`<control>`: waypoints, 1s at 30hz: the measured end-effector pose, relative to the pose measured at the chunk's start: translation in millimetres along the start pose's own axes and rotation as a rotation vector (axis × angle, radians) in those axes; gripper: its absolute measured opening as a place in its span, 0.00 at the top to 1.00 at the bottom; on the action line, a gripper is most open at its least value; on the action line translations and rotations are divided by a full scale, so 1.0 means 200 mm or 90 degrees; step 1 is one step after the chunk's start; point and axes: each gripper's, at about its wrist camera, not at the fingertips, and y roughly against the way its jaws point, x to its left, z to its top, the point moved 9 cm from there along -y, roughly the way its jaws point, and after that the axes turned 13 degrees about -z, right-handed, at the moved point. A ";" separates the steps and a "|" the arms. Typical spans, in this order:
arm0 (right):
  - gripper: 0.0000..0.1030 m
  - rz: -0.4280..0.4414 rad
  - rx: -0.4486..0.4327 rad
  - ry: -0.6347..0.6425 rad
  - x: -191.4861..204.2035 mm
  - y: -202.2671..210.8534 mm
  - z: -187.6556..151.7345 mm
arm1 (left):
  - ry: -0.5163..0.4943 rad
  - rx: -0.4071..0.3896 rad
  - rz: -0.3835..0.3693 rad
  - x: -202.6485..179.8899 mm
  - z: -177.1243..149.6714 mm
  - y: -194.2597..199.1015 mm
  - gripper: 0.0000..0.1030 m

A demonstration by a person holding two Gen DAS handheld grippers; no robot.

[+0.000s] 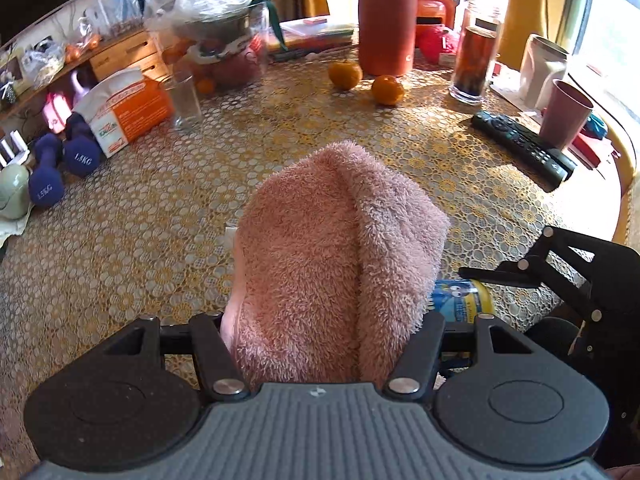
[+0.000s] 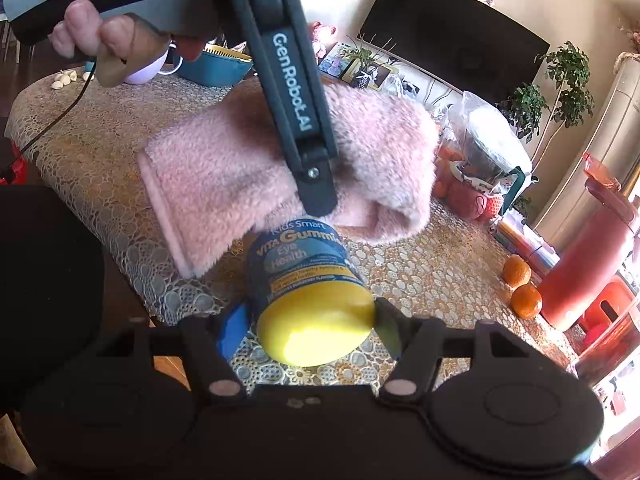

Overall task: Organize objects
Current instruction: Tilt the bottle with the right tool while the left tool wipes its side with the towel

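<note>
left gripper (image 2: pixel 320 196) clamped on pink towel (image 1: pixel 336 248) | right gripper (image 2: pixel 308 328) pinching yellow-capped gummy bottle (image 2: pixel 304 280), towel just ahead

The lace-covered table (image 1: pixel 280 136) carries two oranges (image 1: pixel 345 75), a remote (image 1: pixel 524 146) and a glass (image 1: pixel 183 100).

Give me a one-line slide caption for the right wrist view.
Right gripper grips a yellow-lidded gummy vitamin bottle beside the pink fluffy towel held by the left gripper.
</note>
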 end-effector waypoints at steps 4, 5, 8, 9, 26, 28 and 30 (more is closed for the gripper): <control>0.36 -0.002 -0.010 0.018 0.01 0.00 0.02 | 0.023 -0.019 -0.005 0.03 0.04 0.08 0.41; 0.36 -0.004 -0.012 0.025 0.01 0.00 0.03 | 0.019 -0.027 -0.021 0.01 0.05 0.10 0.41; 0.36 -0.006 -0.016 0.044 0.03 0.00 0.03 | -0.011 -0.038 -0.065 -0.13 0.09 0.13 0.41; 0.36 -0.007 -0.018 0.049 0.04 0.00 0.03 | -0.023 -0.036 -0.074 -0.17 0.09 0.12 0.41; 0.32 0.064 0.021 -0.074 -0.03 -0.04 0.05 | -0.016 -0.006 -0.068 -0.18 0.00 0.00 0.40; 0.30 0.101 0.040 -0.146 -0.08 -0.03 0.03 | -0.008 -0.009 -0.071 -0.17 0.00 0.01 0.40; 0.29 0.133 0.057 -0.228 -0.12 -0.04 0.01 | 0.001 -0.012 -0.075 -0.16 -0.01 0.01 0.40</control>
